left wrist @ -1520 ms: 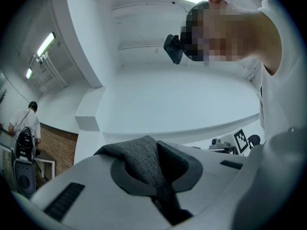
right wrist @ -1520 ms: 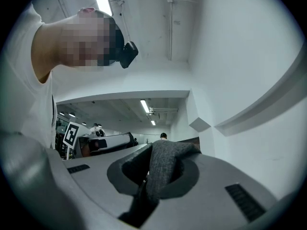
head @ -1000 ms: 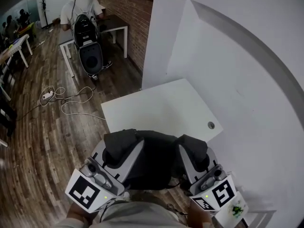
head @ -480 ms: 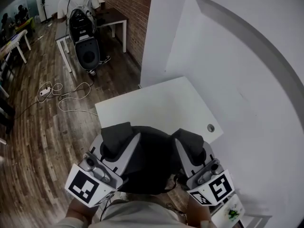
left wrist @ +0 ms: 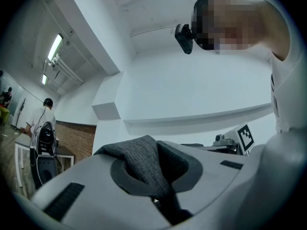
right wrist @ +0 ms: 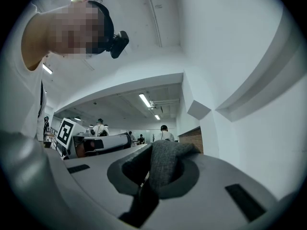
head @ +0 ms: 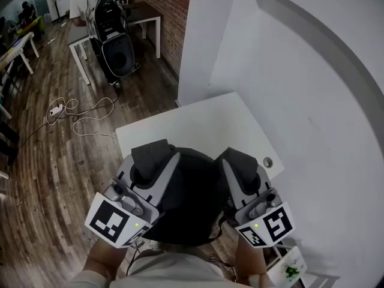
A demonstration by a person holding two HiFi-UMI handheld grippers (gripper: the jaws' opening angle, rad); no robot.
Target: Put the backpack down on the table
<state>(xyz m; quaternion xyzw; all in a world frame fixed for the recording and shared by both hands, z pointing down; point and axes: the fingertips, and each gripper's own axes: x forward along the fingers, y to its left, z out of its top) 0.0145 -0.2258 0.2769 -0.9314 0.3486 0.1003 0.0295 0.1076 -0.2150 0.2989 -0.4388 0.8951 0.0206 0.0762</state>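
A black backpack [head: 189, 200] hangs between my two grippers, over the near edge of the white table [head: 198, 128]. My left gripper [head: 150, 159] is shut on a fold of its dark grey fabric [left wrist: 141, 164] at the bag's left side. My right gripper [head: 241, 164] is shut on another fold of that fabric [right wrist: 163, 166] at the right side. In both gripper views the cloth bulges out of the notch between the closed jaws. The lower part of the bag is hidden beneath the grippers and my body.
The table stands in a corner of white walls [head: 288, 71] and has a round cable hole [head: 267, 162] near its right edge. A cable and power strip [head: 66, 110] lie on the wooden floor to the left. A person with equipment [head: 111, 35] stands at a far desk.
Both grippers have carried the backpack forward over the table's near edge and a little lower. Their hold on the fabric is the same.
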